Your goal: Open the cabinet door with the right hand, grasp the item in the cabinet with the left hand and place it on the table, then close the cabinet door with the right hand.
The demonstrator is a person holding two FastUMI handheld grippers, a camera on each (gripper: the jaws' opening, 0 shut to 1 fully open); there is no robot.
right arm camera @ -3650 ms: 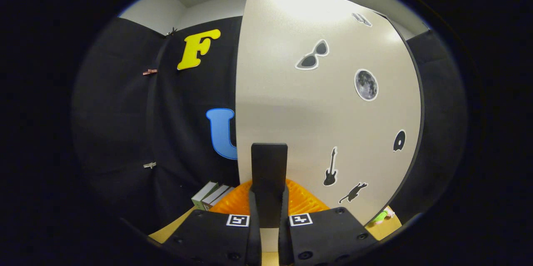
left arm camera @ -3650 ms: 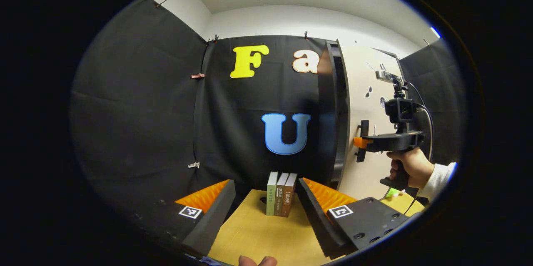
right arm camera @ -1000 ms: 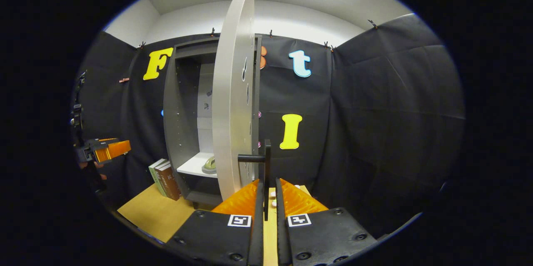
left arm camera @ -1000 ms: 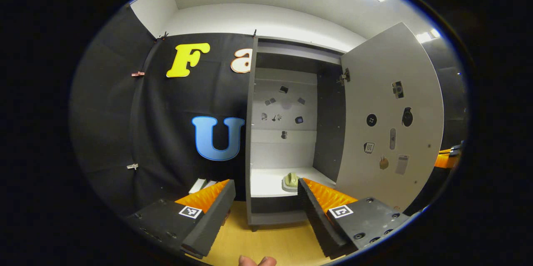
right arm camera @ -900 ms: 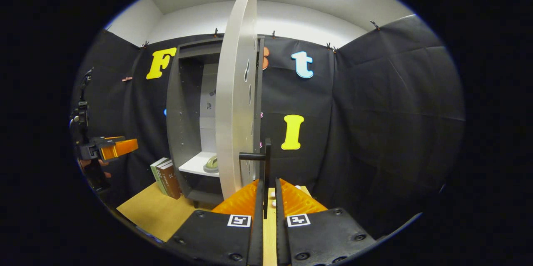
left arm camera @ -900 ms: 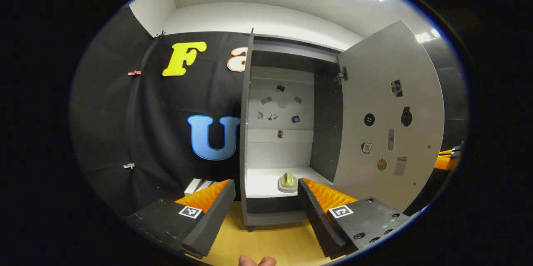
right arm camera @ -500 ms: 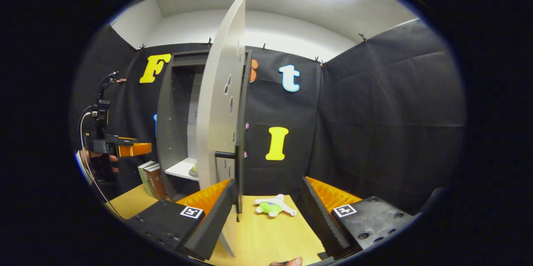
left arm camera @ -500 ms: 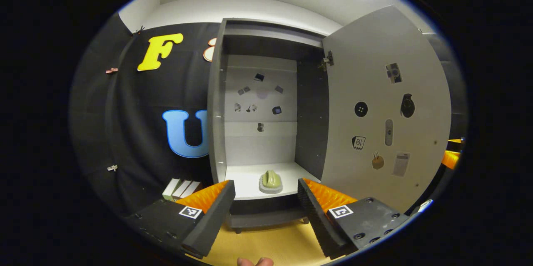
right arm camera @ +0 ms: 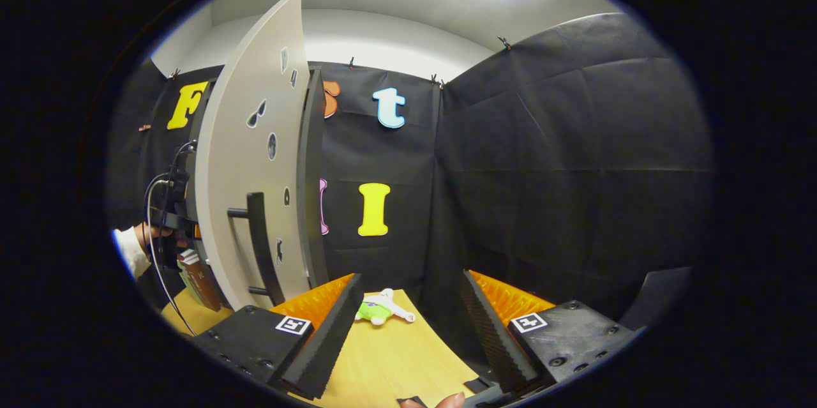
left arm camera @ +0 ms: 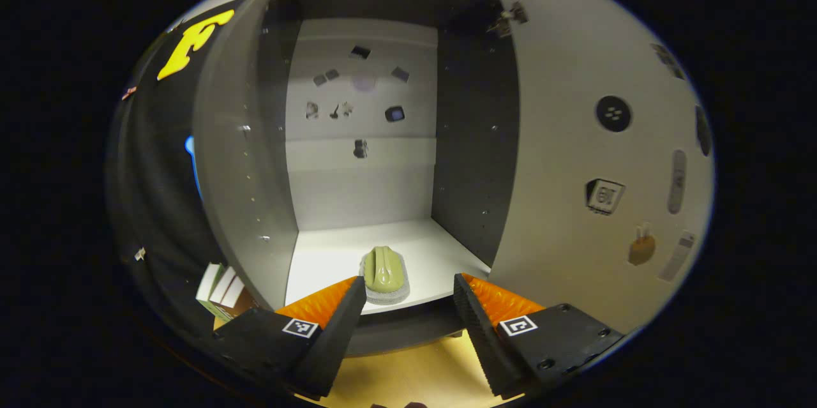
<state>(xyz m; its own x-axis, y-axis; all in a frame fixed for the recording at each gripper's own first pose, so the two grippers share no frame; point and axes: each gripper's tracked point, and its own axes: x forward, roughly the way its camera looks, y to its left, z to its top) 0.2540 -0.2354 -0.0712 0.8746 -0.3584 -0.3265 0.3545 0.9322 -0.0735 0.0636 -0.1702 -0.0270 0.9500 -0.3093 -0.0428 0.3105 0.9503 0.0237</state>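
Left gripper (left arm camera: 406, 306): level, aimed into the open cabinet (left arm camera: 242, 159); jaws spread wide, nothing between them.
Right gripper (right arm camera: 408, 312): jaws spread, empty, pointing at the booth's corner.
Item (left arm camera: 383, 269): green, on a grey pad on the white shelf (left arm camera: 440, 255), at 12 o'clock from the left jaws, apart from them.
Door (right arm camera: 246, 165): swung open, handle (right arm camera: 260, 235) at 10 o'clock from the right jaws.
Bench (right arm camera: 408, 357): yellow wood; small green-and-white toy (right arm camera: 378, 309) at 12 o'clock, books (left arm camera: 220, 290) left of the cabinet.

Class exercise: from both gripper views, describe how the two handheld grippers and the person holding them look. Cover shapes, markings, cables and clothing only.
The left gripper and right gripper look alike: two wedge-shaped fingers with ridged inner faces on flat bolted plates, each carrying a square black-and-white tag. Seen past the cabinet door, a thin cable loops off the left gripper, and the person holding it wears a white sleeve.
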